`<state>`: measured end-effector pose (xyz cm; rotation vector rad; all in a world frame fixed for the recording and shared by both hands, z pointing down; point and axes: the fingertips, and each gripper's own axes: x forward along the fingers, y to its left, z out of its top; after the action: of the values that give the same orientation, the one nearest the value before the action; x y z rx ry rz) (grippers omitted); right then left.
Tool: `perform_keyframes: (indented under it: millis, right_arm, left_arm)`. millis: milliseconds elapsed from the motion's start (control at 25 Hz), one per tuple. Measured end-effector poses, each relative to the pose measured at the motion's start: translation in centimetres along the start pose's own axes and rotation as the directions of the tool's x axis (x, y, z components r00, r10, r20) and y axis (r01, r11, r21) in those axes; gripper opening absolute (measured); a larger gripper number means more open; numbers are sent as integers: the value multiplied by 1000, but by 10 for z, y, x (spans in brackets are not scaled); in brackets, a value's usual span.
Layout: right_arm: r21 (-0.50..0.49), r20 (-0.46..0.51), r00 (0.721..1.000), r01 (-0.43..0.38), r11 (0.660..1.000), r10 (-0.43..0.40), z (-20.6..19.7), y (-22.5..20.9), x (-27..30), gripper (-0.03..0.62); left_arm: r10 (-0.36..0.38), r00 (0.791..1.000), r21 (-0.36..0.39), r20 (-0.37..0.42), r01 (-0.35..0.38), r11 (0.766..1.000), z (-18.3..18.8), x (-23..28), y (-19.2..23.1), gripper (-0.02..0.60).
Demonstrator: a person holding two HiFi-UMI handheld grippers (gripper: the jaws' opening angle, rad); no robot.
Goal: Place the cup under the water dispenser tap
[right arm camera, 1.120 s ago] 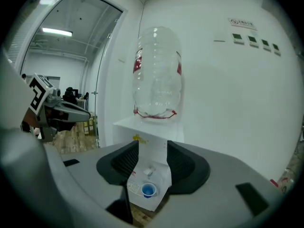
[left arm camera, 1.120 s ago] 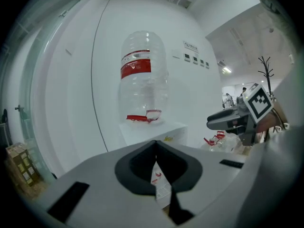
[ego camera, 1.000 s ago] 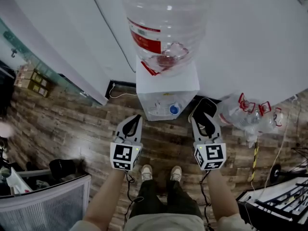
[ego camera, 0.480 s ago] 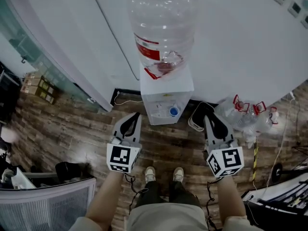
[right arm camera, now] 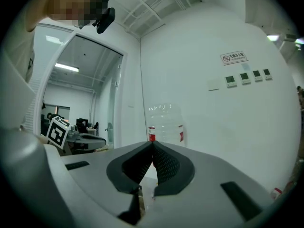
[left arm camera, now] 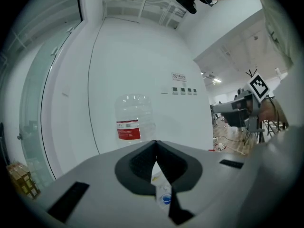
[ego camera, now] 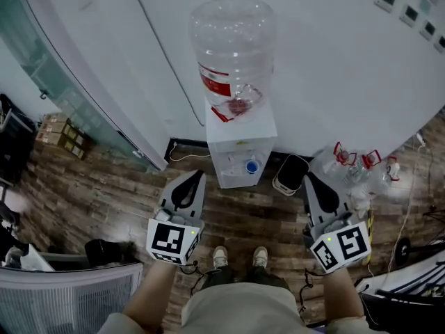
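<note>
Boxes (ego camera: 62, 134) lie far left of the dispenser (ego camera: 240, 148), beside a glass wall (ego camera: 42, 68). The left gripper (ego camera: 196, 177) hangs just left of the dispenser and nearer the person. Its jaws are clenched tip to tip with nothing in them. The dispenser stands against the white wall (ego camera: 334, 68) with a clear, red-labelled bottle (ego camera: 233, 54) on top. Its blue tap (ego camera: 252, 165) is on the front, facing the person's shoes (ego camera: 240, 257). Where the cup is, no view tells. A bin (ego camera: 290, 175) sits just right of the dispenser's foot. The right gripper (ego camera: 309, 178) hangs right of the dispenser, beside the bin, also clenched and empty. Empty bottles (ego camera: 354, 167) are piled farther right of the dispenser, and switches (ego camera: 410, 12) sit on the wall above them.
</note>
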<state>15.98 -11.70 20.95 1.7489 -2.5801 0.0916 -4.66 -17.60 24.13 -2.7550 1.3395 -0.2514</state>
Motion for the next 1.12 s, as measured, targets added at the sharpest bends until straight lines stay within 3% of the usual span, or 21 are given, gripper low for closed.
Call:
perform_keyframes:
  millis: [200,400,840,1120]
  right_arm:
    - [-27,-21,998,-61,998,61,13,22,-12,6]
    - [11,6,994,-110,994,110,23,40,-16,6]
    - [-102,8,996,-91,991,92,35,49,-11,6]
    - [-97,-22,997,-70,993,68,22,42,-7,6]
  left_arm:
    - [14,1000,-5,23,-14,1000,18,-17,1,6]
    - [31,1000,50,-3,-30,998,10,-25,5,6]
    - [28,1000,12,-10,-28,1000,7,-38,5,6]
    - [53,998,-31,-20,-53,998,4,-37,13,6]
